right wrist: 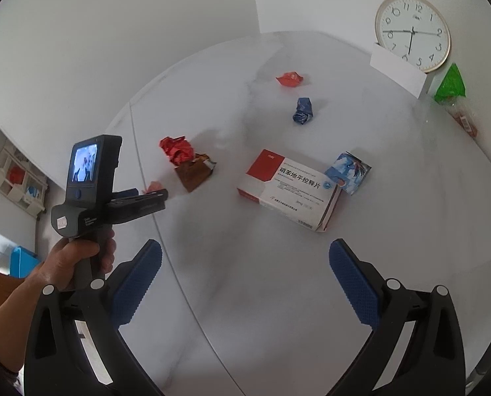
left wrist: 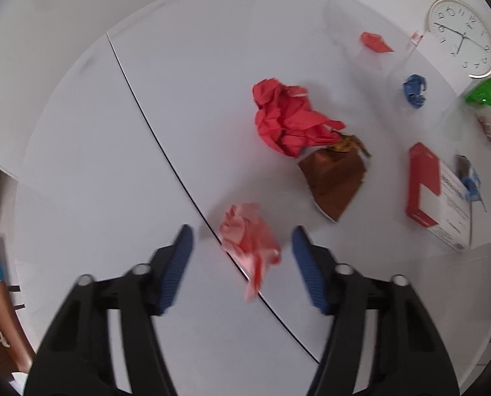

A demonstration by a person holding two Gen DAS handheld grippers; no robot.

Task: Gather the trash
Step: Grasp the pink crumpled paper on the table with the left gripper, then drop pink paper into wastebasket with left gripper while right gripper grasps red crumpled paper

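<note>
Crumpled pink paper (left wrist: pixel 248 236); glossy white table (left wrist: pixel 186 105); cardboard box (right wrist: pixel 288 188).

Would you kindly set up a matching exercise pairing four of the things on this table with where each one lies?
Things:
1. pink paper wad
2. brown wrapper
3. green bag
4. blue patterned carton

Places:
A. touching the medicine box
B. beside the wall clock
C. between the open left tongs
D. against the red paper wad

Pairs: 1-C, 2-D, 3-B, 4-A
</note>
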